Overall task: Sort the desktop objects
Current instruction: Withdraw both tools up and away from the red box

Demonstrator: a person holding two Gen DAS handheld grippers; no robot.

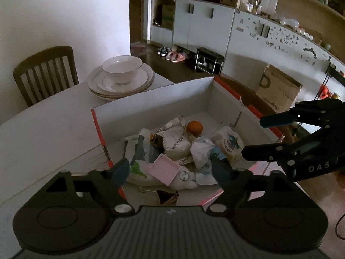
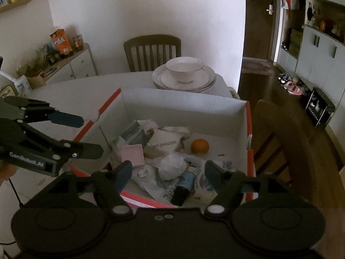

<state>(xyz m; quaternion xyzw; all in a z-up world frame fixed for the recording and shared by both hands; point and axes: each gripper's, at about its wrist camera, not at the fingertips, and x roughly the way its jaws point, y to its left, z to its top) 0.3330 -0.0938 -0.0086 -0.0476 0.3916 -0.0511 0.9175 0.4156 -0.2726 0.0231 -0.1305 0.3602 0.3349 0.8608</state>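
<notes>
Both grippers hang over the open white cardboard box with red edges (image 1: 151, 99) on the pale table (image 1: 43, 129). The left gripper (image 1: 172, 170) and right gripper (image 2: 168, 170) have their jaws spread wide, nothing between them. Crumpled plastic wrappers (image 1: 176, 142), a ridged pink plastic tray (image 1: 165, 168) and a round orange (image 1: 194, 128) lie inside. Only the right view shows a dark cylindrical bottle (image 2: 182, 191) and a fluffy white ball (image 2: 172, 166); stacked glossy white plates under a bowl (image 2: 184, 69) stand behind the box.

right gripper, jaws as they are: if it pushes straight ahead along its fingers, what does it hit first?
Probably the white puffy wad in the box, which sits centred between the open right gripper fingers. The blue tube lies just below that line; depth is unclear, so it might touch first.
</notes>
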